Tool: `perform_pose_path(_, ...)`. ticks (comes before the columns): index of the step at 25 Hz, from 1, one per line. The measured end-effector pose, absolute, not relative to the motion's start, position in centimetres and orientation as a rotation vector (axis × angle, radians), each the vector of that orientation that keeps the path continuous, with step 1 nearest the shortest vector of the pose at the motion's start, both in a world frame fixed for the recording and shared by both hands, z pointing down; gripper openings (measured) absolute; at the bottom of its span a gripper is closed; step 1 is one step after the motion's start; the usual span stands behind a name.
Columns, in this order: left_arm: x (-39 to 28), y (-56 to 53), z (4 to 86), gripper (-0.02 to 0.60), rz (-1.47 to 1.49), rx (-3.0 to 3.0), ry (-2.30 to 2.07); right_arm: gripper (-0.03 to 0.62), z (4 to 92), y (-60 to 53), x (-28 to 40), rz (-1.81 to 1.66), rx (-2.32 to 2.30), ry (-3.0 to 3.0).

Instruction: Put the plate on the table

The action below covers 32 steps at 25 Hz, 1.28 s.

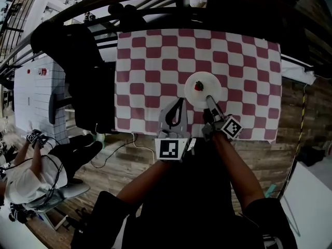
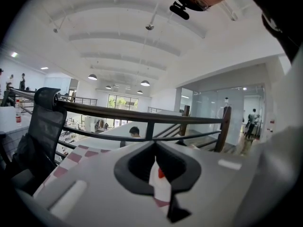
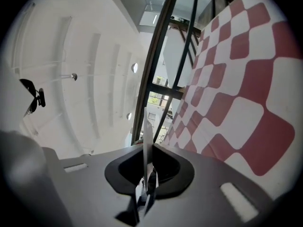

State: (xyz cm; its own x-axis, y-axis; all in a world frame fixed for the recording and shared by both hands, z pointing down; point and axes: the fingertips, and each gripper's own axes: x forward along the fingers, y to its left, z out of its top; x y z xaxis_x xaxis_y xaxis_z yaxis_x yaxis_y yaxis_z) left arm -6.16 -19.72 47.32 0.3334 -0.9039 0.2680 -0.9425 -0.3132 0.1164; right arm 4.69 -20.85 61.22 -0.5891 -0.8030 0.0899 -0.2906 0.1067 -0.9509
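A white plate [image 1: 206, 84] with a small red thing [image 1: 198, 86] on it is over the near middle of the red-and-white checked table [image 1: 150, 61]. My right gripper [image 1: 208, 99] is shut on the plate's near rim. In the right gripper view that rim shows as a thin white sliver [image 3: 146, 131] pinched between the jaws of the right gripper [image 3: 147, 174]. Whether the plate rests on the cloth I cannot tell. My left gripper [image 1: 181, 101] hovers just left of the plate, shut and holding nothing. In the left gripper view the left gripper [image 2: 155, 148] points at the plate.
A black chair [image 1: 78, 71] stands against the table's left side, with a white cabinet [image 1: 41, 97] beyond it. A dark railing [image 1: 155, 4] runs behind the table. A seated person [image 1: 26, 180] is at the lower left on the wooden floor [image 1: 124, 160].
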Motion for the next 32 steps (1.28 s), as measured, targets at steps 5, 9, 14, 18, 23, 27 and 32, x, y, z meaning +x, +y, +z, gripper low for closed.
perform_pose_path(5, -6.7, -20.0, 47.6, 0.009, 0.244, 2.347, -1.674, 0.017, 64.3, -20.8, 4.8, -1.560, -1.066, 1.880)
perform_pose_path(9, -7.2, -20.4, 48.3, 0.009, 0.268, 2.323, -1.687, 0.017, 67.0, -21.0, 4.9, -1.622, -1.084, 1.840)
perform_pose_path(14, -7.5, -20.8, 49.3, 0.009, 0.310, 2.305, -1.667, 0.017, 70.0, -21.3, 4.4, -1.710, -1.078, 1.792)
perform_pose_path(18, -7.4, -21.1, 49.8, 0.009, 0.342, 2.320, -1.664, 0.017, 72.4, -21.3, 5.2, -1.745, -1.114, 1.781)
perform_pose_path(23, -7.7, -21.3, 50.5, 0.009, 0.377, 2.313, -1.660, 0.017, 73.9, -21.6, 5.6, -1.782, -1.135, 1.769)
perform_pose_path(27, -7.8, -21.4, 50.6, 0.009, 0.388, 2.312, -1.671, 0.017, 74.5, -21.9, 5.1, -1.807, -1.073, 1.704)
perform_pose_path(32, -7.8, -21.4, 50.9, 0.009, 0.398, 2.297, -1.676, 0.018, 74.3, -22.4, 5.2, -1.775, -1.067, 1.783)
